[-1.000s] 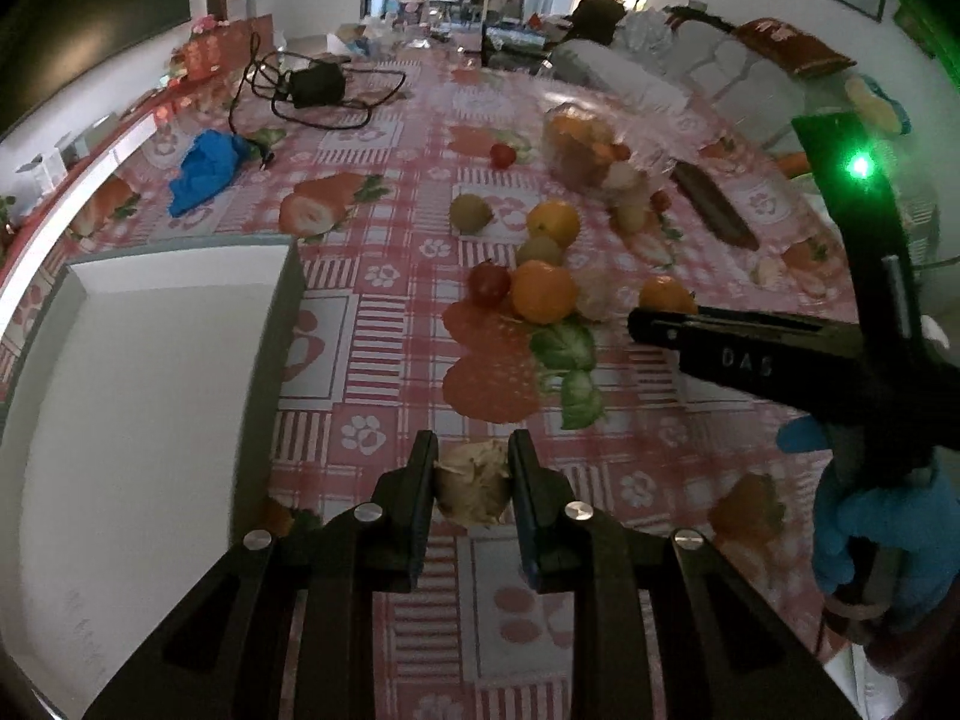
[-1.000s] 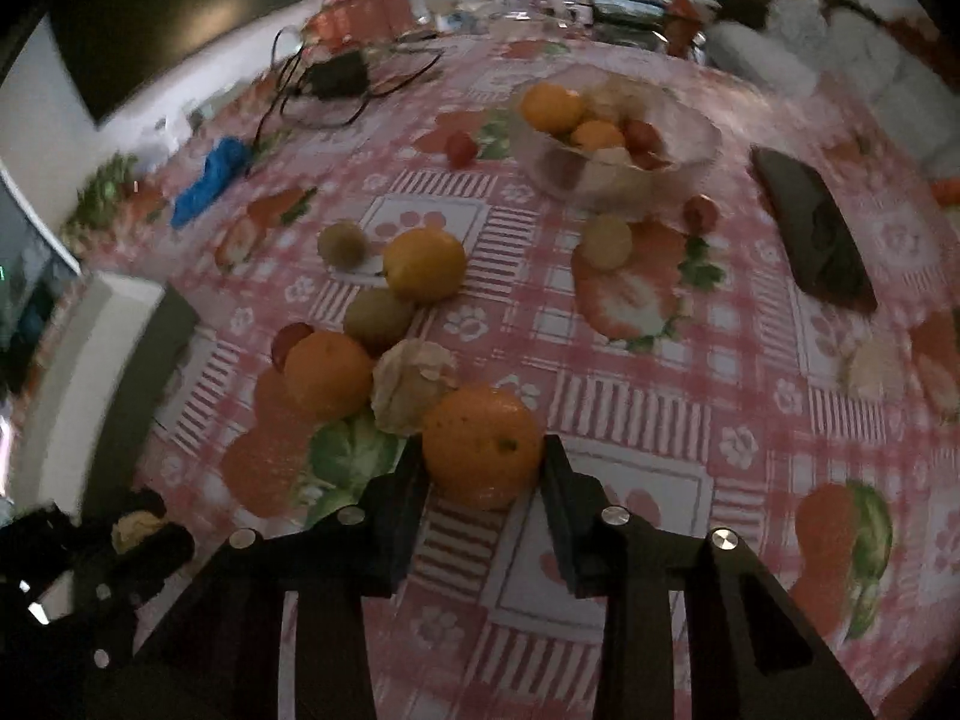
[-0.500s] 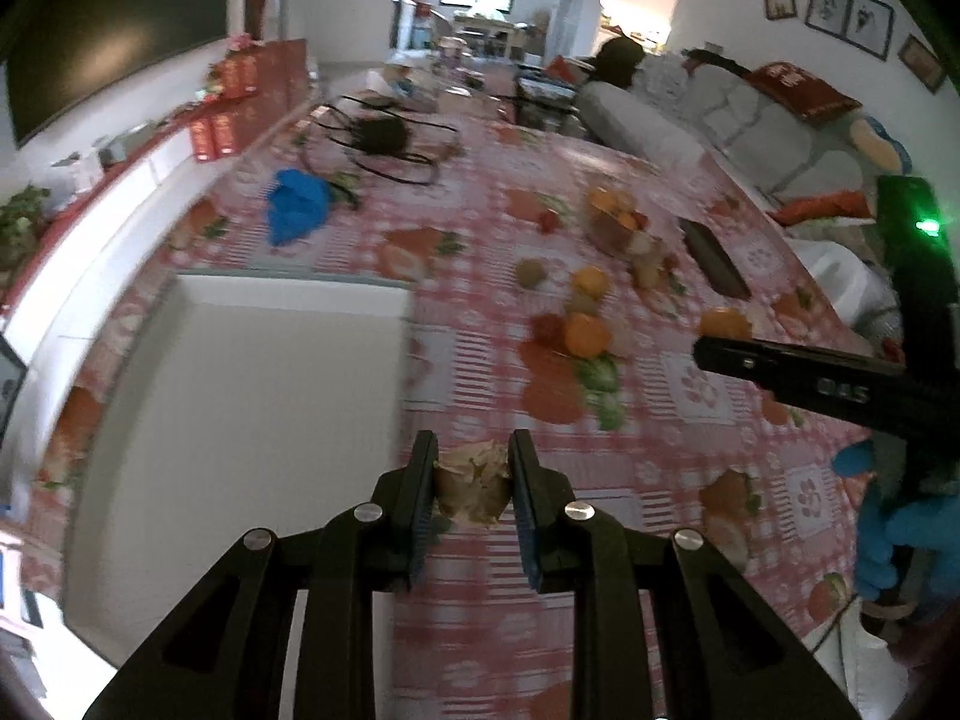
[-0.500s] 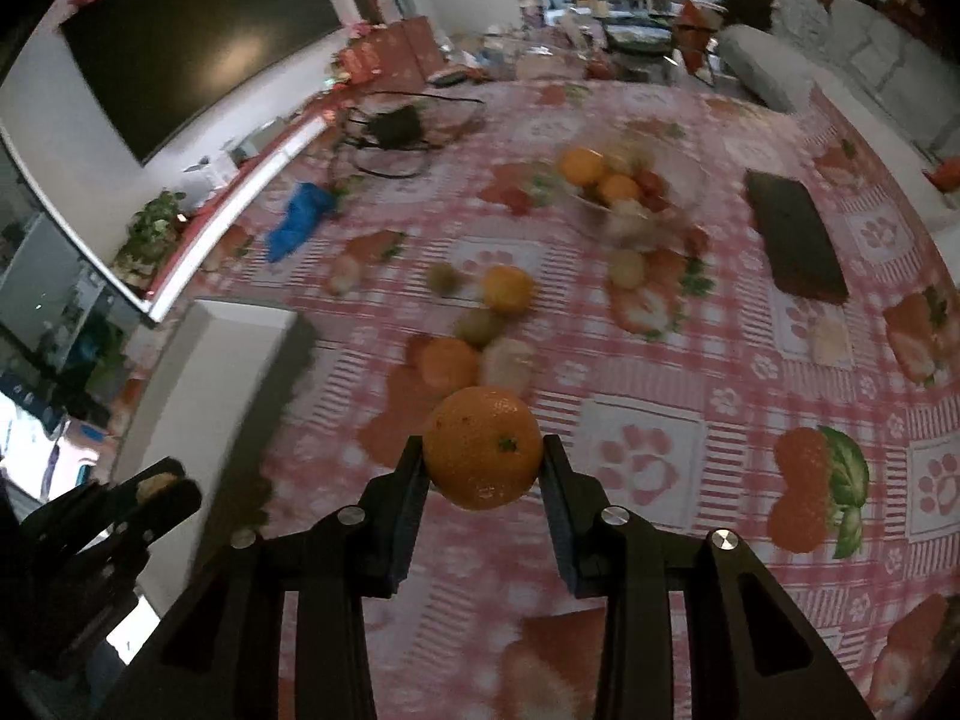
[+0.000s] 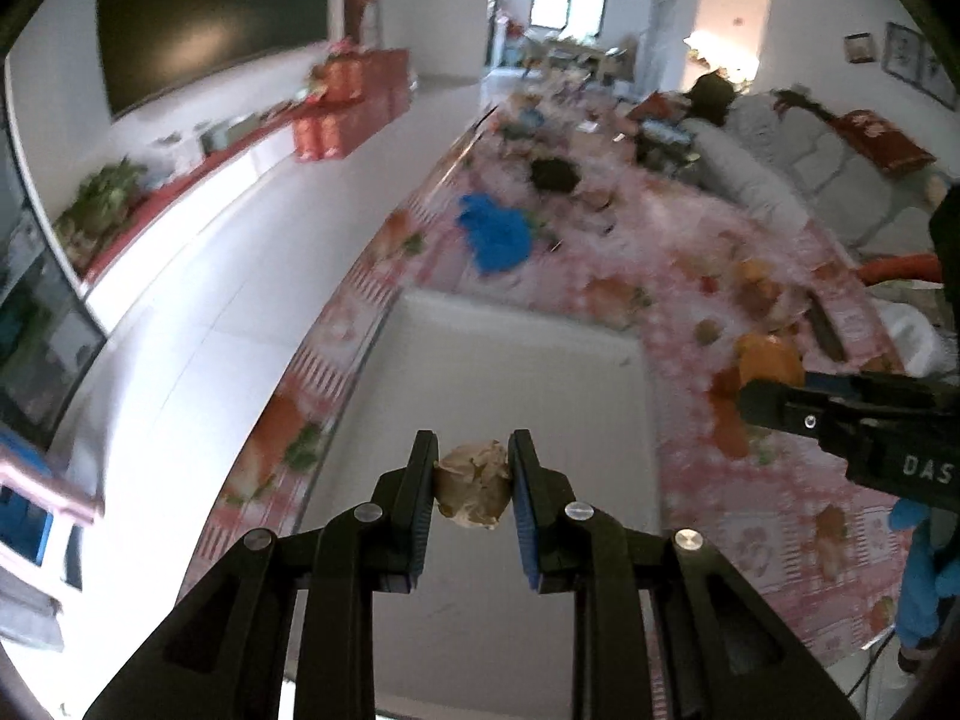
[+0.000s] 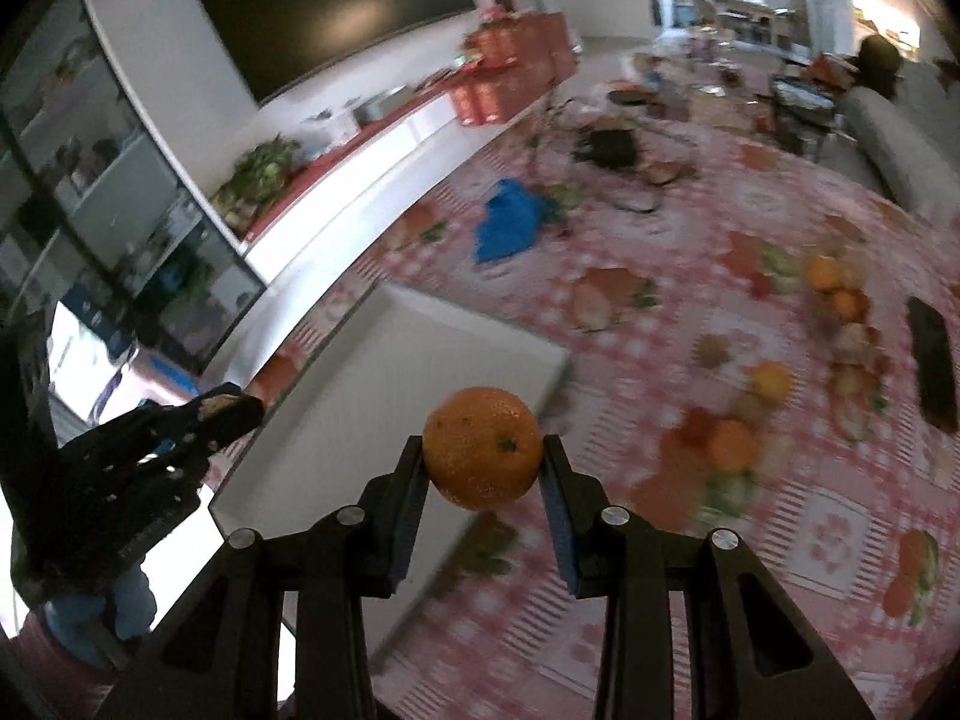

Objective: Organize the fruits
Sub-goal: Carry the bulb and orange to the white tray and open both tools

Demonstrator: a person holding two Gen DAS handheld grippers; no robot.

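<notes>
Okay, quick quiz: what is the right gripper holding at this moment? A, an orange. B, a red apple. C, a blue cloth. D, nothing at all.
A: in the right wrist view the right gripper is clamped on an orange, lifted above the near corner of the white tray.

Home living room: sofa (image 5: 798,162), television (image 6: 336,6).

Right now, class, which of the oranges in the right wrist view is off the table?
The orange clamped between the right gripper fingers, held up beside the white tray. The other oranges lie blurred on the checked tablecloth.
</notes>
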